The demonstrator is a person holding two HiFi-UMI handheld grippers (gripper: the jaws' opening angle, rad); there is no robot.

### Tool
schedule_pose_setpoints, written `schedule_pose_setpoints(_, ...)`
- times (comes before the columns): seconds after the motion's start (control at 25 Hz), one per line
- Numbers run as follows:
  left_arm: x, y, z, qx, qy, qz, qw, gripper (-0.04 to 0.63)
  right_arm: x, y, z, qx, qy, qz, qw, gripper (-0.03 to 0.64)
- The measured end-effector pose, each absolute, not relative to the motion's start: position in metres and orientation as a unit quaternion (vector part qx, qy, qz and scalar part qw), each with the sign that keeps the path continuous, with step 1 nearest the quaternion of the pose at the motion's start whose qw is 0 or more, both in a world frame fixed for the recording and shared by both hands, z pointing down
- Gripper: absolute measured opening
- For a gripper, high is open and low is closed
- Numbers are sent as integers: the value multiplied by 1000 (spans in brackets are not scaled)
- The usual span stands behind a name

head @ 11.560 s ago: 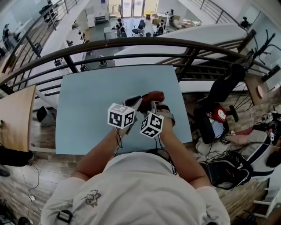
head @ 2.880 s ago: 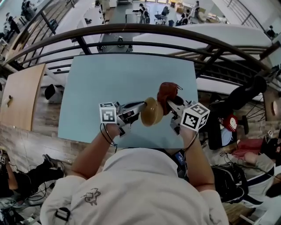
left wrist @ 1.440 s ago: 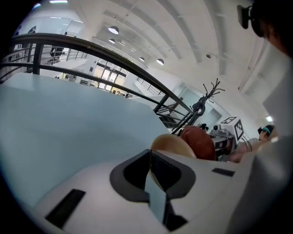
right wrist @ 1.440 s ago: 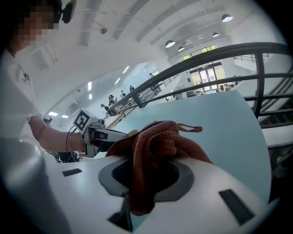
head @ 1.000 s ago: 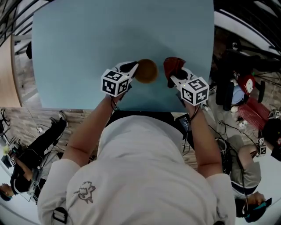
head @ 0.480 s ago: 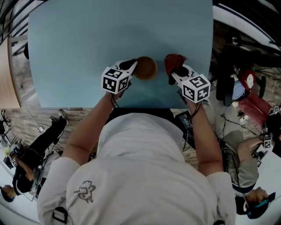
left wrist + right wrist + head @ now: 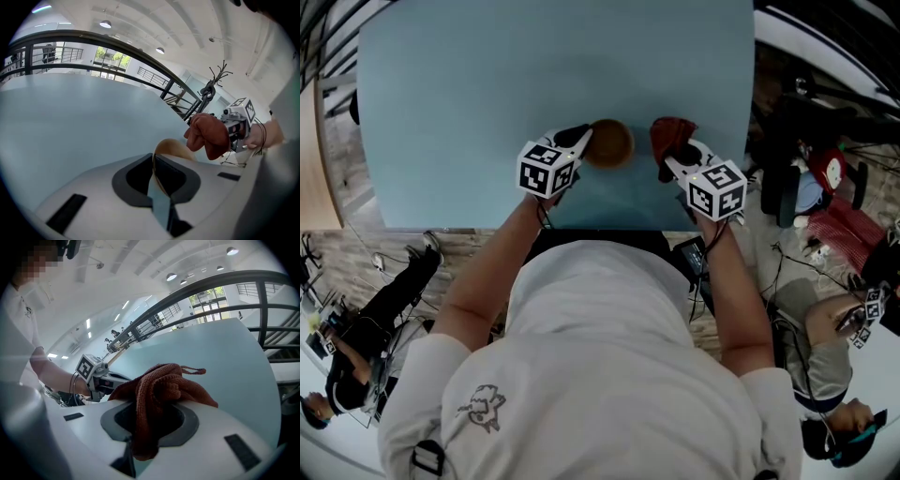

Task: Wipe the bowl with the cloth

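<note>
Left gripper [image 7: 584,141] jaws were clamped on the rim of the bowl [image 7: 610,143], right gripper [image 7: 671,161] jaws on the bunched cloth [image 7: 672,133]; both, touching seconds earlier, had been separated and lowered toward the bench [image 7: 534,75] near edge, so wiping was judged finished.

Bowl [image 7: 174,146] mostly hidden (behind left tool [image 7: 153,159]).

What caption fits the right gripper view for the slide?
Right claw shut on a bunched rust-red cloth, with the pale blue table beyond.
</note>
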State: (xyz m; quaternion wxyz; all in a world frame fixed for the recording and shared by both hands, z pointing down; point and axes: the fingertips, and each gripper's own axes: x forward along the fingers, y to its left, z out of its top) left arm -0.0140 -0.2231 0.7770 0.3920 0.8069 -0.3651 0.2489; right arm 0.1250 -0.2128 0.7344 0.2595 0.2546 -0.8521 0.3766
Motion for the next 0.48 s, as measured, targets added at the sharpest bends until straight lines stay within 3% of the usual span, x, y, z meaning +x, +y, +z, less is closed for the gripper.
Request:
schedule_pose_setpoints(0.12, -16, -222, 778, 807, -367, 246, 392, 28, 123, -209, 735, 255, -852, 377, 259, 101)
schedule_pose_setpoints(0.28, -17, -224, 780, 806, -366, 242, 397, 117, 122, -212, 735, 258, -850, 382, 255, 100)
schedule_pose_setpoints(0.48, -21, -231, 777, 806, -374, 241, 390, 126, 122, -213, 732, 260, -851, 380, 253, 101)
